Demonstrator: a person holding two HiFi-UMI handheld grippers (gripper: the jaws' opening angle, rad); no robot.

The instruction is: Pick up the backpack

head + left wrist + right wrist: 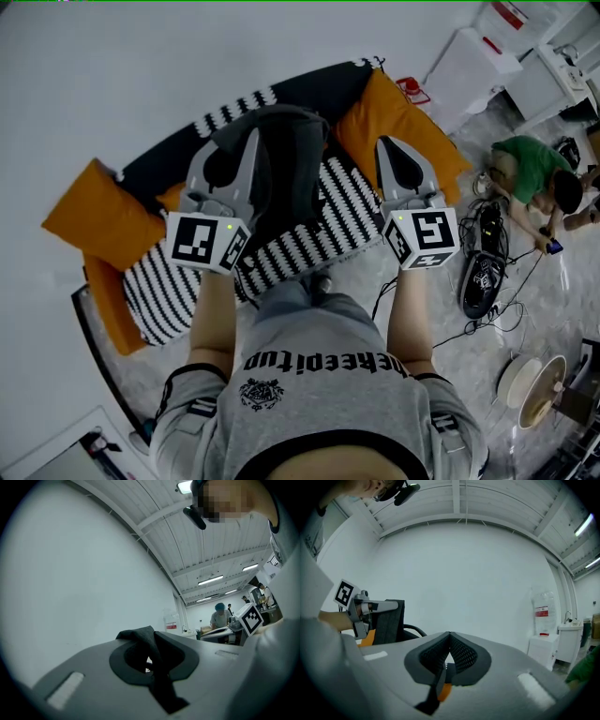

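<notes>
A plain white wall (141, 75) closes off the far side, and a black-and-white striped sofa (323, 230) sits with its back edge against it, leaving no room behind. An orange cushion (94, 220) juts past the sofa's left end, and another (394, 122) leans at the right end. The sofa's front edge lies just ahead of the wearer's body, with only a narrow strip of pale floor (366, 272) between. The dark grey backpack (295, 169) is over the middle of the seat, hanging from the left gripper (251, 136), whose jaws are clamped on its dark fabric strap (143, 635). I cannot tell whether the bag's bottom touches the seat. The right gripper (386, 145) hovers beside the bag, near the right cushion, with its jaws pressed together on nothing. To the right the floor is crowded with loose cables (487, 323), a crouching person in green (534, 173) and white cabinets (478, 61) beyond.
</notes>
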